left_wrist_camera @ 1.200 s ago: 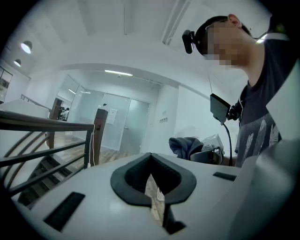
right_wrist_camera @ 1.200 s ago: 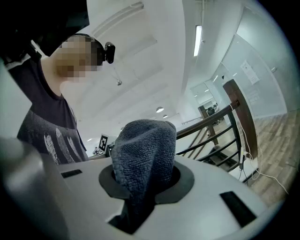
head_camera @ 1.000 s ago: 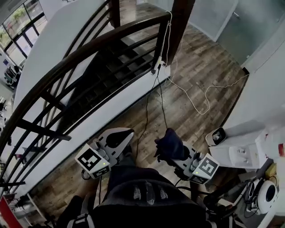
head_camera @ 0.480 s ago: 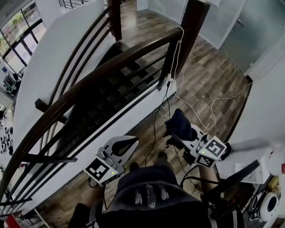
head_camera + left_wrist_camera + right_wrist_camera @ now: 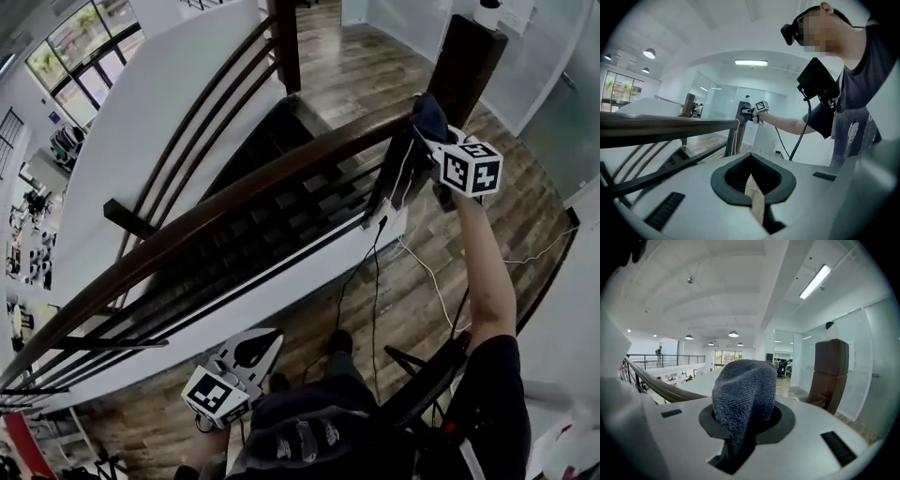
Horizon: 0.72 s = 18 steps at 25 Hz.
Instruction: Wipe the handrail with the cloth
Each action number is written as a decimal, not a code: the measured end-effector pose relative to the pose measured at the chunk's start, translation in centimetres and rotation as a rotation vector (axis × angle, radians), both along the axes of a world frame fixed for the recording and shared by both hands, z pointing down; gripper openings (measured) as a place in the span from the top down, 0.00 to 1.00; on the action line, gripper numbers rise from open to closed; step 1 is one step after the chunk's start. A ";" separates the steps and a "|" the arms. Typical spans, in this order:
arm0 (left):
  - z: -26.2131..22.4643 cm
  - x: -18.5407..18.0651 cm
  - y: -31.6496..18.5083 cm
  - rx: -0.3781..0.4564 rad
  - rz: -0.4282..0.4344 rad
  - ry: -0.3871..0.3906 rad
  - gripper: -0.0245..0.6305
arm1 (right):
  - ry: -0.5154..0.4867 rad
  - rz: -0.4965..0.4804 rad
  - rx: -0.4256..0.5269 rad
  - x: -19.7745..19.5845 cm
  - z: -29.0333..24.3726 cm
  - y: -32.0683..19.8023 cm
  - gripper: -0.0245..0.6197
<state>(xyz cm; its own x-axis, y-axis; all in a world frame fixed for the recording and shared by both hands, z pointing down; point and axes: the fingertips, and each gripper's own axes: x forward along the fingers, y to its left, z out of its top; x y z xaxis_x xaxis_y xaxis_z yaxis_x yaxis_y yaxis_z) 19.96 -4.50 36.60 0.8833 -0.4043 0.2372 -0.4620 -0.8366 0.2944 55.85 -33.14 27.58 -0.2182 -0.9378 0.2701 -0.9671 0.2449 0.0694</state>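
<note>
The cloth point(image 5: 430, 112), dark blue and bunched, is pinched in the right gripper point(image 5: 438, 141) at upper right of the head view, on the handrail's point(image 5: 234, 202) top end beside the newel post point(image 5: 469, 61). The left gripper point(image 5: 255, 349) hangs low at bottom centre, jaws together, empty.

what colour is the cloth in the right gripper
Dark blue-grey cloth, with a nubby weave; clearest in the right gripper view.

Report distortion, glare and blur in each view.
Head view: dim, wide lens bows the handrail into an arc. Left gripper view: dark round vignette, a mosaic patch at top right. Right gripper view: the ceiling light glares; the cloth is sharp.
</note>
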 end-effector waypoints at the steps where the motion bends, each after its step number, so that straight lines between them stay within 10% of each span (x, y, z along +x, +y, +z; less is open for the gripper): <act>1: 0.2 0.7 -0.9 -0.012 -0.031 -0.025 0.95 | 0.030 0.012 -0.014 1.9 0.2 -3.0 0.86; 7: 1.6 2.6 -3.9 -0.014 -0.141 -0.195 0.95 | 0.084 0.076 -0.090 7.8 5.1 -15.7 0.86; 18: 3.6 -0.4 -5.0 0.025 -0.184 -0.304 0.95 | 0.183 0.086 -0.124 4.0 8.1 -15.0 0.86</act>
<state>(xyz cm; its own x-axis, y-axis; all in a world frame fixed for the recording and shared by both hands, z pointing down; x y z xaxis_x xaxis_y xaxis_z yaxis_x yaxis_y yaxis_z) 19.61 -9.52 40.17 0.6854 -0.5593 0.4663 -0.6691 -0.7363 0.1003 59.82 -48.17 35.63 -0.0760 -0.9078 0.4124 -0.9588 0.1801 0.2199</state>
